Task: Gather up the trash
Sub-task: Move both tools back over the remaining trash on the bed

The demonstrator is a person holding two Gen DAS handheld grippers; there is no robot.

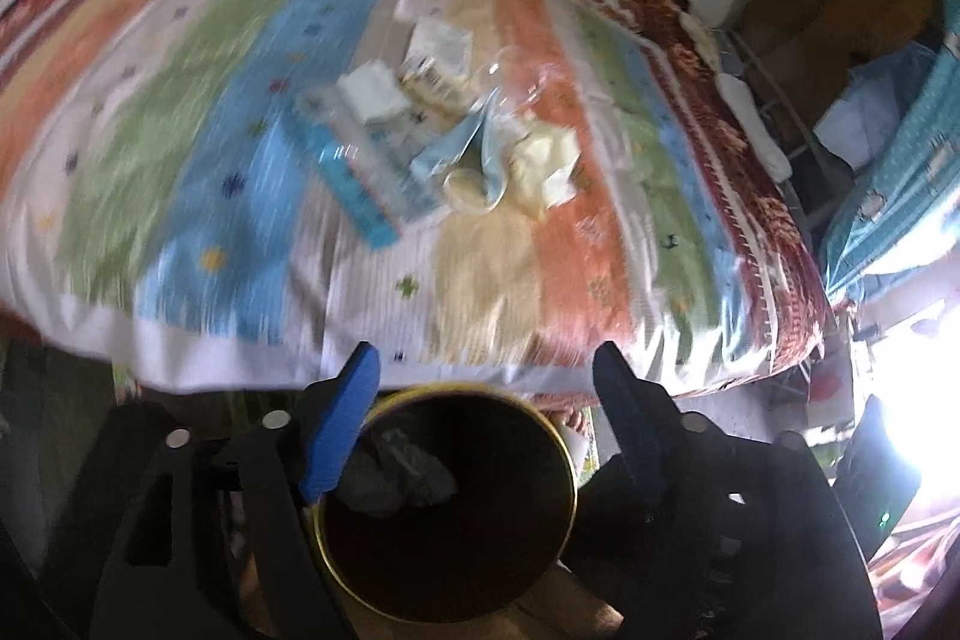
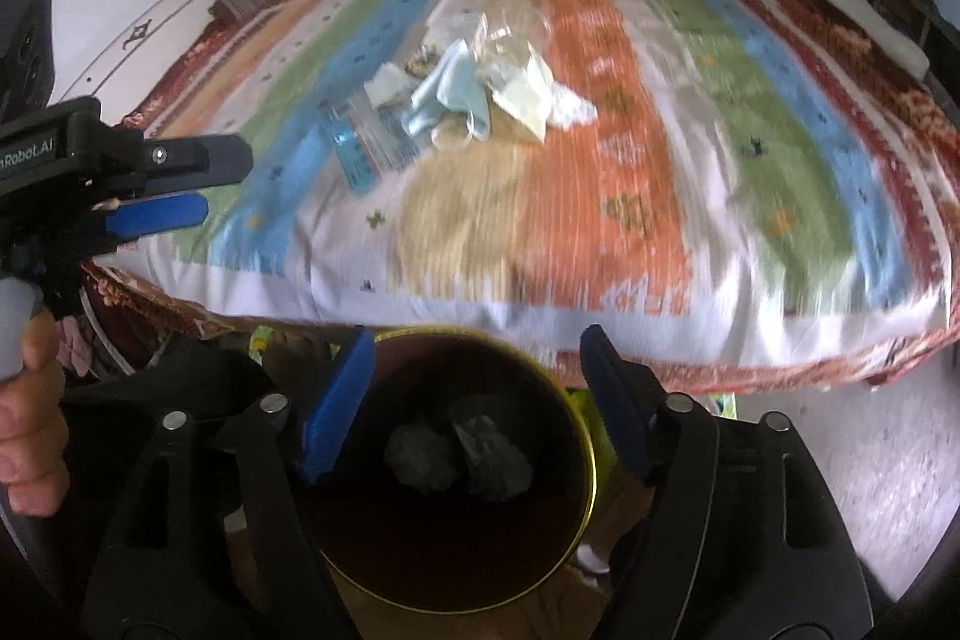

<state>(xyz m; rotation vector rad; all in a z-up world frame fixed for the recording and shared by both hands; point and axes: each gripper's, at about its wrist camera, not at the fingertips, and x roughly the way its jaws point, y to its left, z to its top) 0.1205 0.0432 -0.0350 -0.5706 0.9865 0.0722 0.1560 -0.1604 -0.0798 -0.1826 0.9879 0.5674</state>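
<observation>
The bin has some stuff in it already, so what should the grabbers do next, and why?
Probably reach one open gripper, say the left gripper, out to the pile of trash on the striped blanket. Both it and the right gripper are empty above the bin, which already holds crumpled pieces, while wrappers remain on the bed.

Both my feeds are motion-smeared, the striped blanket (image 1: 372,112) worst; blown-out white glare low on the left cam's right edge, bin (image 2: 444,472) interior murky, fisheye bending and darkening the corners
</observation>
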